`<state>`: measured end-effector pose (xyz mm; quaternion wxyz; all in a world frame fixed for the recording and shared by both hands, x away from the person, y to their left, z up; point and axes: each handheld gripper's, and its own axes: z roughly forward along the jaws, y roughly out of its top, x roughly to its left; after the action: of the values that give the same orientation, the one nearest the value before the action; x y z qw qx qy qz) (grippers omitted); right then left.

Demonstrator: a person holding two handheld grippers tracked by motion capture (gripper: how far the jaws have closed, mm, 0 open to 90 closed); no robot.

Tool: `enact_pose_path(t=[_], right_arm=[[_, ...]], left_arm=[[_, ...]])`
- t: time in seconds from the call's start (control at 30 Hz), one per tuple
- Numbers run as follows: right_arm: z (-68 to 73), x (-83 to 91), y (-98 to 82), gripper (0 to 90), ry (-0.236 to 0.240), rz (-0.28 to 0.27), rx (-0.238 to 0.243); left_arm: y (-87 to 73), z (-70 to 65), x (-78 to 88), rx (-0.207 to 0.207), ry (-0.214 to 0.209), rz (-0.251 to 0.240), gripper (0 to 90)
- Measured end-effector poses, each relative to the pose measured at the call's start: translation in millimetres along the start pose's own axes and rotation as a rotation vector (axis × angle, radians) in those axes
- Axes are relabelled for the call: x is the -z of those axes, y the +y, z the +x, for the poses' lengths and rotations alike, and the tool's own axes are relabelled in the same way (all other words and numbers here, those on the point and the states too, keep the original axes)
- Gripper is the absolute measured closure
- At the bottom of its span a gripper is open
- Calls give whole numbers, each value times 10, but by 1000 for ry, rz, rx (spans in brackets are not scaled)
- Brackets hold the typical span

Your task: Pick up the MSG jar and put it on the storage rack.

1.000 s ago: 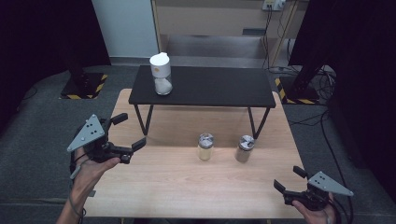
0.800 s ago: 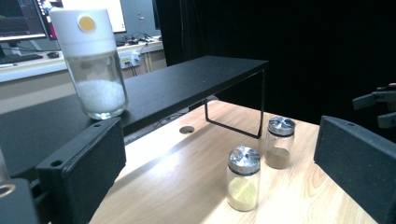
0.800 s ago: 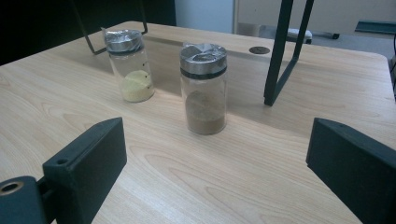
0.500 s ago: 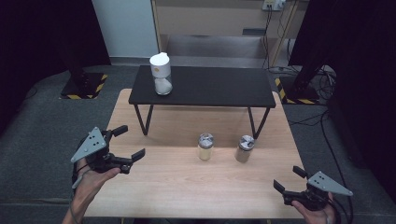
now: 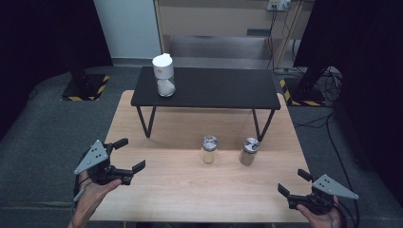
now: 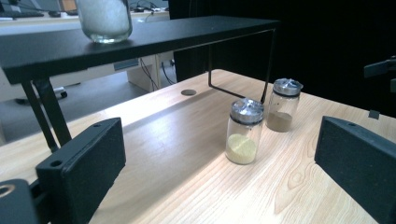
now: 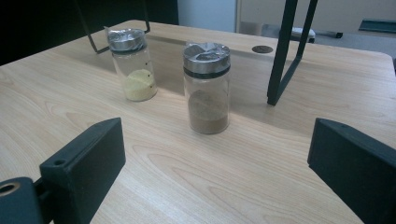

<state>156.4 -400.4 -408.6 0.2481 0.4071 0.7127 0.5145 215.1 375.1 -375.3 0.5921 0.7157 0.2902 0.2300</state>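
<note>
Left tongs (image 5: 127, 156) hover wide open and empty at the lower left of the high view, over the near left edge of the counter (image 5: 180, 190). Right tongs (image 5: 293, 183) hang at the lower right, also spread wide and empty. Between them, at mid-frame, stand two upright jars with metal lids, just beside each other: the yellow jar (image 5: 208, 149) on the left, the brown jar (image 5: 248, 151) on the right. Both jars stand well apart from either tongs. Behind the jars a black shelf (image 5: 223, 90) on thin legs spans the upper middle, carrying a white jar (image 5: 163, 75) at its left end.
</note>
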Motion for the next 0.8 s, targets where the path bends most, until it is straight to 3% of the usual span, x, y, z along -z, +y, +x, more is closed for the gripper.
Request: enact_pose_path(t=[0.8], right_arm=[[2,-4,4,47,0,2,2]], left_arm=[[-281,-18,42,11,24,30,7]])
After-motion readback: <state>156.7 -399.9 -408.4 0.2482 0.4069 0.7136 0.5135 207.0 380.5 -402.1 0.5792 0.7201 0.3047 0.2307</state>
